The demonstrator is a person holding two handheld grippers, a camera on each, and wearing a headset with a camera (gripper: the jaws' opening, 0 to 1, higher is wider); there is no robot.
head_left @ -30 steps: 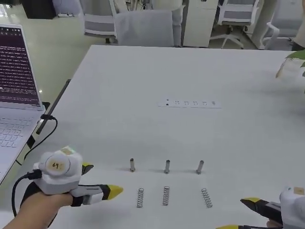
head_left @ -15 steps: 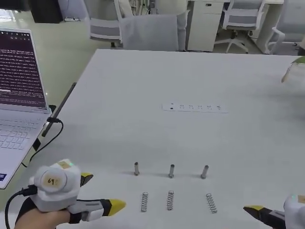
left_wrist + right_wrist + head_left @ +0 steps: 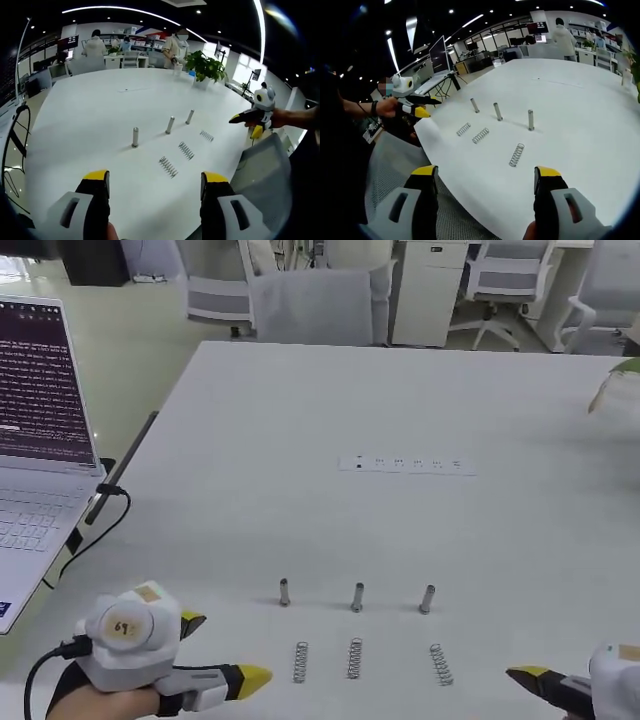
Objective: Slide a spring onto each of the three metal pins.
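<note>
Three short metal pins (image 3: 284, 592) (image 3: 357, 597) (image 3: 427, 599) stand upright in a row on the white table (image 3: 400, 400). A spring lies flat in front of each: left spring (image 3: 300, 661), middle spring (image 3: 354, 658), right spring (image 3: 440, 664). My left gripper (image 3: 225, 650) is open and holds nothing, just left of the left spring. My right gripper (image 3: 540, 685) is open at the table's near right edge, right of the right spring. The left gripper view has the pins (image 3: 170, 125) and springs (image 3: 186, 150) beyond the open gripper (image 3: 155, 177). The right gripper view has them (image 3: 497, 111) (image 3: 480, 135) past its open gripper (image 3: 485, 172).
An open laptop (image 3: 30, 440) sits off the table's left side, with a black cable (image 3: 90, 530) running along that edge. A socket strip (image 3: 405, 464) is set into the table's middle. Office chairs (image 3: 310, 305) stand behind. A potted plant (image 3: 205, 67) is at the far right.
The left gripper has drifted slightly toward the near edge. The head camera shifted a little. Pins and springs have not moved.
</note>
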